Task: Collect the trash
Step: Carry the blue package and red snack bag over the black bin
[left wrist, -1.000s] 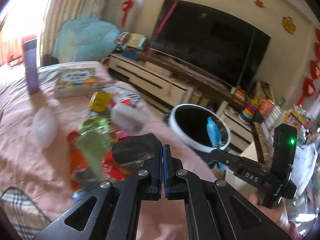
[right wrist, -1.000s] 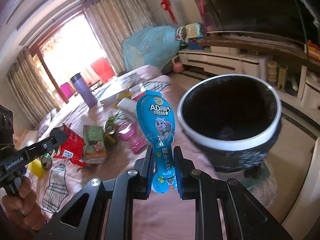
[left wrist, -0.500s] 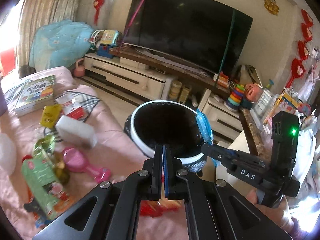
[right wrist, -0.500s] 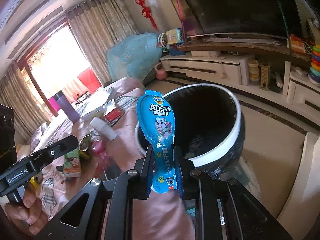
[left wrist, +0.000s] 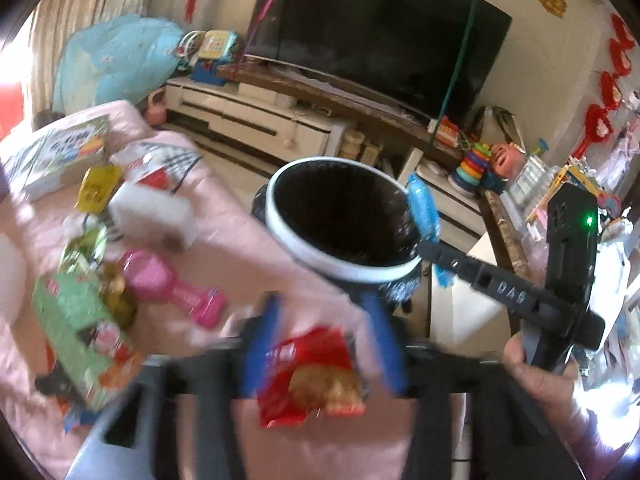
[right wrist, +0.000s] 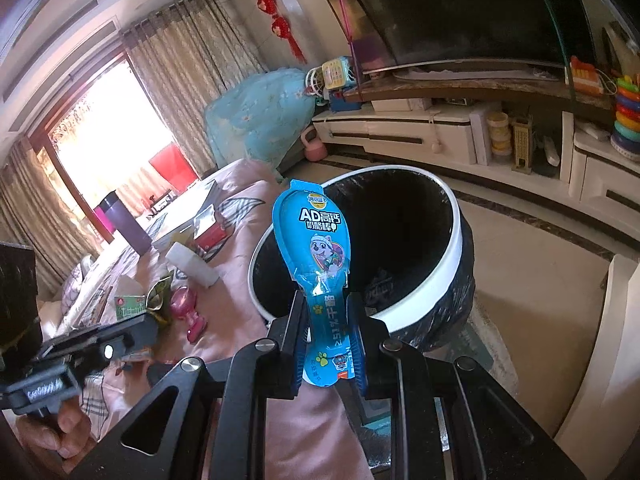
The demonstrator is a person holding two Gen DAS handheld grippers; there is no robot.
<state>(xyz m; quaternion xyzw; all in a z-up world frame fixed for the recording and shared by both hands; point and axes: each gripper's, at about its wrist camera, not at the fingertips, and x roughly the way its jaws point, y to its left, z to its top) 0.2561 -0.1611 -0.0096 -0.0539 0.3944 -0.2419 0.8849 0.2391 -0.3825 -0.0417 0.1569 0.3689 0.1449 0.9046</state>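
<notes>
A black bin with a white rim point(left wrist: 296, 248) stands on the floor just past the edge of the pink bed. My left gripper point(left wrist: 320, 344) points down near the bed edge, blurred, and its jaws are opening. A red snack wrapper point(left wrist: 312, 380) hangs loose between them. My right gripper point(right wrist: 326, 312) is shut on the stem of a blue cheese-stick wrapper point(right wrist: 316, 240), held upright at the near rim of the bin point(right wrist: 456, 240). The same blue wrapper point(left wrist: 422, 208) shows at the bin's right rim in the left wrist view.
On the pink bed lie a pink toy point(left wrist: 168, 284), a green carton point(left wrist: 76, 320), a white block point(left wrist: 152, 212), a yellow packet point(left wrist: 96, 188) and a book point(left wrist: 60, 152). A purple bottle point(right wrist: 124, 220) stands further back. A white TV cabinet point(right wrist: 400, 132) and the television lie beyond the bin.
The left jaws have gone from shut to apart, and the red wrapper now shows between them. Both grippers have drawn closer to the bin, the right one still carrying the blue wrapper.
</notes>
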